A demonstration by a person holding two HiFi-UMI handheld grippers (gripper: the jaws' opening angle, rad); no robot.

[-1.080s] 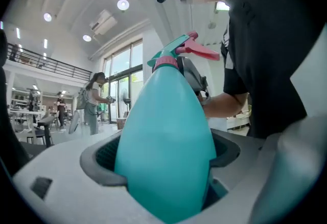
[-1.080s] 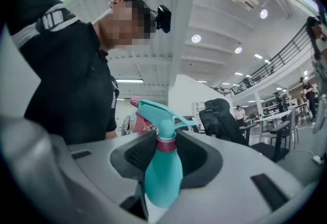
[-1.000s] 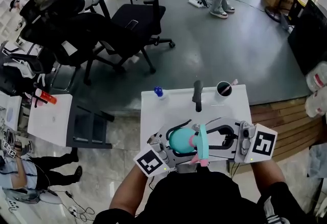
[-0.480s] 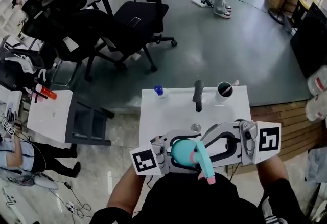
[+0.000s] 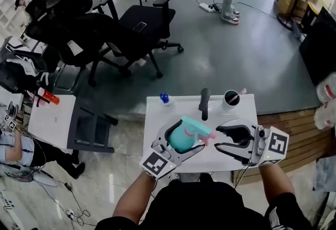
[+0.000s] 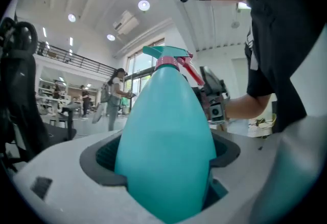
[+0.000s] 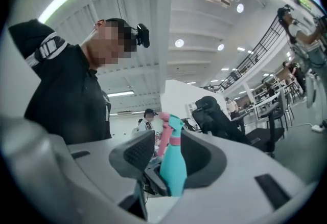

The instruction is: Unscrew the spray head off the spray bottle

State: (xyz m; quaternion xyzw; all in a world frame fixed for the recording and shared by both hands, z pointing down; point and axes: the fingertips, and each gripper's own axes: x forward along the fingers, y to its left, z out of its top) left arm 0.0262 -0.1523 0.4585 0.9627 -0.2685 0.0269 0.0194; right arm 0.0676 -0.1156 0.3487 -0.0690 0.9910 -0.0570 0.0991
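Observation:
A teal spray bottle (image 5: 177, 139) with a teal spray head (image 5: 197, 128) and pink trigger (image 5: 208, 136) lies tilted over the white table (image 5: 178, 105). My left gripper (image 5: 186, 137) is shut on its body. In the left gripper view the bottle (image 6: 166, 136) fills the jaws, its head (image 6: 166, 57) pointing away. My right gripper (image 5: 218, 137) hangs just right of the trigger, apart from it, its jaws opening with nothing pressed between them. In the right gripper view the bottle (image 7: 172, 166) stands beyond the spread jaws of that gripper (image 7: 168, 159).
At the table's far edge stand a small blue-capped bottle (image 5: 164, 97), a black handle (image 5: 204, 101) and a black cup (image 5: 230, 97). Office chairs (image 5: 131, 24) fill the floor beyond. A small white side table (image 5: 50, 118) is at the left, wooden flooring (image 5: 286, 118) at the right.
The bottle has moved forward from near my body to over the table, its head swinging to the right. The right gripper has come off the spray head and spread its jaws.

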